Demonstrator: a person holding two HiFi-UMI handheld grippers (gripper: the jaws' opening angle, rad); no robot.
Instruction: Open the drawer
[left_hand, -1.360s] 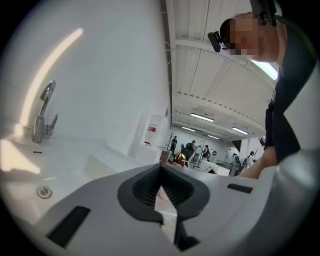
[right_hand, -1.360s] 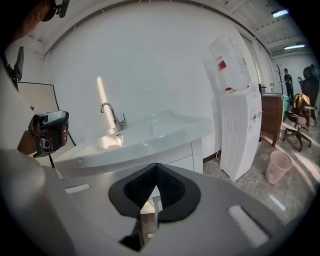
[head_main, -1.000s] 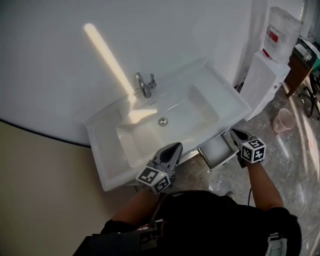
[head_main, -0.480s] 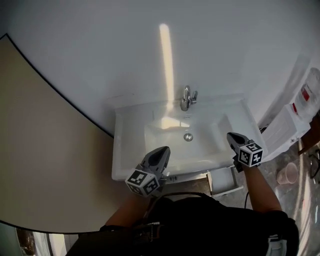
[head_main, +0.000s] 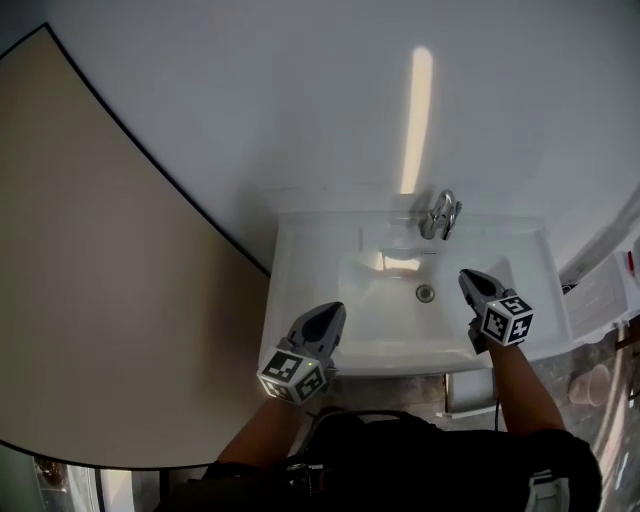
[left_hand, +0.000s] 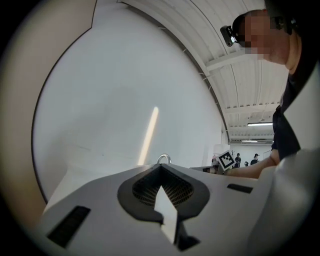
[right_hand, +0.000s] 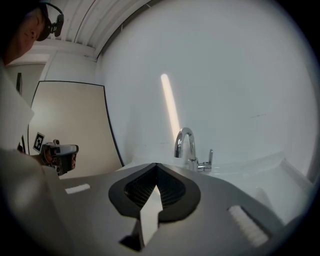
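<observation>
The white drawer (head_main: 467, 393) shows under the sink's front right corner, pulled out, mostly hidden by the basin and my right arm. My left gripper (head_main: 331, 313) hangs over the sink's front rim (head_main: 300, 335) at its left, jaws shut and empty; in its own view the jaws (left_hand: 160, 169) meet at a point. My right gripper (head_main: 471, 278) hovers above the basin's right side, above the drawer and apart from it, also shut with nothing in it (right_hand: 156, 167). Both point toward the wall and the chrome faucet (head_main: 440, 215).
The faucet (right_hand: 186, 145) stands at the back of the white sink. A beige wall panel (head_main: 100, 300) fills the left. A white cabinet (head_main: 600, 295) and a pale cup (head_main: 590, 380) on the floor lie to the right.
The view has swung so that the sink now sits squarely ahead. Both grippers have risen from the drawer's level to over the sink; the right one has left the drawer's front.
</observation>
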